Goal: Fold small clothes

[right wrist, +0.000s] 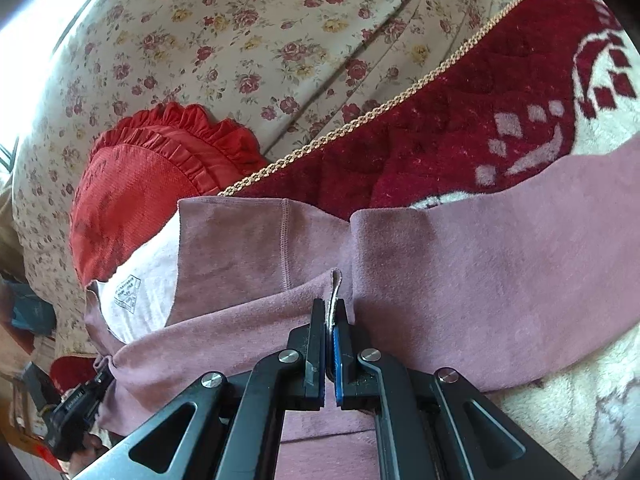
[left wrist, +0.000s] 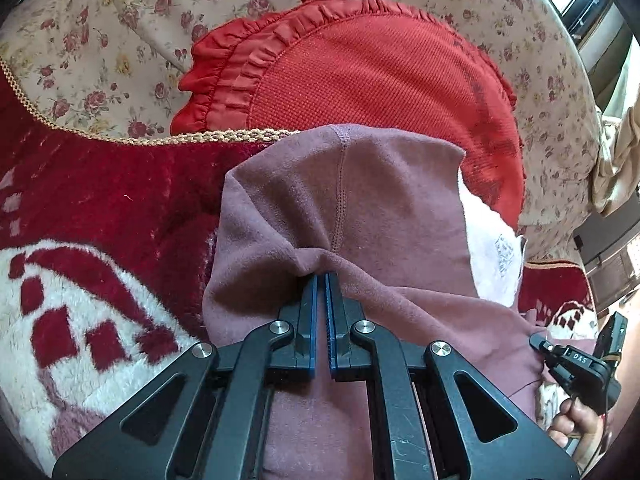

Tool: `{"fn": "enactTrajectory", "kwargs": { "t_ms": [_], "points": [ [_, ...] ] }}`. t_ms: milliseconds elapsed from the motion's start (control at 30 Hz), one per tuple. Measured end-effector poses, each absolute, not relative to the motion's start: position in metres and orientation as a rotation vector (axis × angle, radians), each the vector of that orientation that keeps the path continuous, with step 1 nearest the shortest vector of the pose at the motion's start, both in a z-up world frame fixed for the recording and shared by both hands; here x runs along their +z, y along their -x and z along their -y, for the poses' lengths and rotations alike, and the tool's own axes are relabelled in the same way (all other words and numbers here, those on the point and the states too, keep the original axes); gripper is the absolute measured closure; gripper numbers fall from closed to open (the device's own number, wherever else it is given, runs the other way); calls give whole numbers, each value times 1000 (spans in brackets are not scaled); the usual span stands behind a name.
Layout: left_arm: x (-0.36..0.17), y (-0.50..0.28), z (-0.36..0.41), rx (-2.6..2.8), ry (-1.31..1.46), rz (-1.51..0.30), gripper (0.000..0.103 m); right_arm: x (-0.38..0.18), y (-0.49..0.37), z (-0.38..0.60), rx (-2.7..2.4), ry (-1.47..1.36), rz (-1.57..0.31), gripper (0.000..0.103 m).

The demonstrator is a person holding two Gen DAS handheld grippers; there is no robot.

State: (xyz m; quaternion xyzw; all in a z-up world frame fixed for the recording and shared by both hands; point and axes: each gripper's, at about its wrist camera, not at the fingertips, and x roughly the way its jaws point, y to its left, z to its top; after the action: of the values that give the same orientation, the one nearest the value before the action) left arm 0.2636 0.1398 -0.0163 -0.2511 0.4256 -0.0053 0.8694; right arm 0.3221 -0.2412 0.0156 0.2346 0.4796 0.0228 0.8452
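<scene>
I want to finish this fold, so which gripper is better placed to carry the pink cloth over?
Probably the right gripper: it pinches the pink cloth at a free edge, while the left gripper clamps a bunched middle.

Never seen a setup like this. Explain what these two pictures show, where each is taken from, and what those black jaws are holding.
No robot here: a person holds a two-finger tool in each hand, each with a camera looking along its fingers. One picture looks out from the left gripper, the other from the right gripper. Both have their jaws shut on the same mauve garment, pinching its cloth. It lies on a red and white plush blanket. Behind sit a red frilled cushion and a floral cover. The pale inside of the garment shows a printed label.
</scene>
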Motion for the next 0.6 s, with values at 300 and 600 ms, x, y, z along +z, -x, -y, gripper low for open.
{"fn": "enactTrajectory", "kwargs": {
  "t_ms": [300,600],
  "points": [
    [-15,-261,-129,13,453,-889,99,24,-316,238,-3,-389,-944,101],
    [-15,-262,-129,11,452,-888,99,71,-273,234,9,-232,-746,101]
  ]
}}
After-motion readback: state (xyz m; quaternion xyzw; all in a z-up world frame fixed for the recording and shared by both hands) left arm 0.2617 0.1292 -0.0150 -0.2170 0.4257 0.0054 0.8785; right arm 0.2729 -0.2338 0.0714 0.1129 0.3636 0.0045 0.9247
